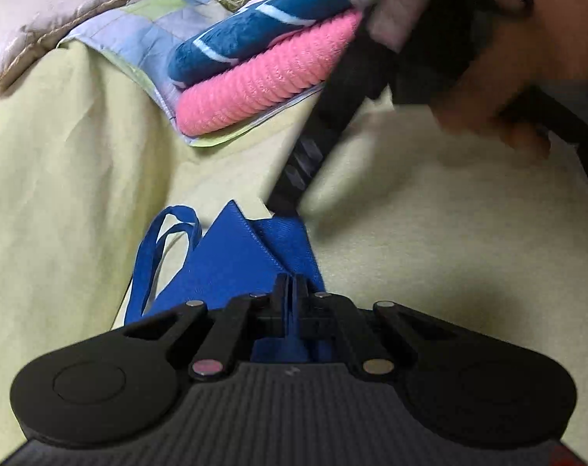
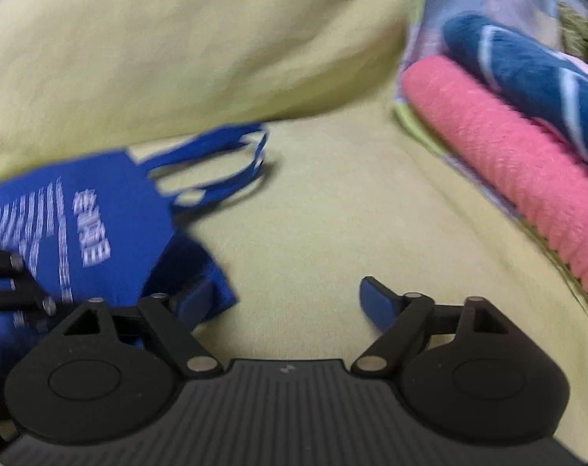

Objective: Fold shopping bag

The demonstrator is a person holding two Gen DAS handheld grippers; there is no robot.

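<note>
A blue shopping bag (image 1: 231,256) with white print lies partly folded on a pale green sheet; its looped handles (image 1: 158,248) trail to the left. My left gripper (image 1: 292,287) is shut on a fold of the bag. My right gripper (image 2: 290,303) is open and empty, just right of the bag (image 2: 99,225), with its left finger at the bag's edge. In the left wrist view the right gripper (image 1: 290,198) reaches down from the upper right to the bag's far corner. The bag's handles (image 2: 224,167) show in the right wrist view.
The pale green bed sheet (image 1: 429,213) covers the surface. A pink towel (image 1: 262,81) with a blue plush item (image 1: 251,27) on top sits on a patchwork cloth (image 1: 146,35) at the back. They also show at the right in the right wrist view (image 2: 507,147).
</note>
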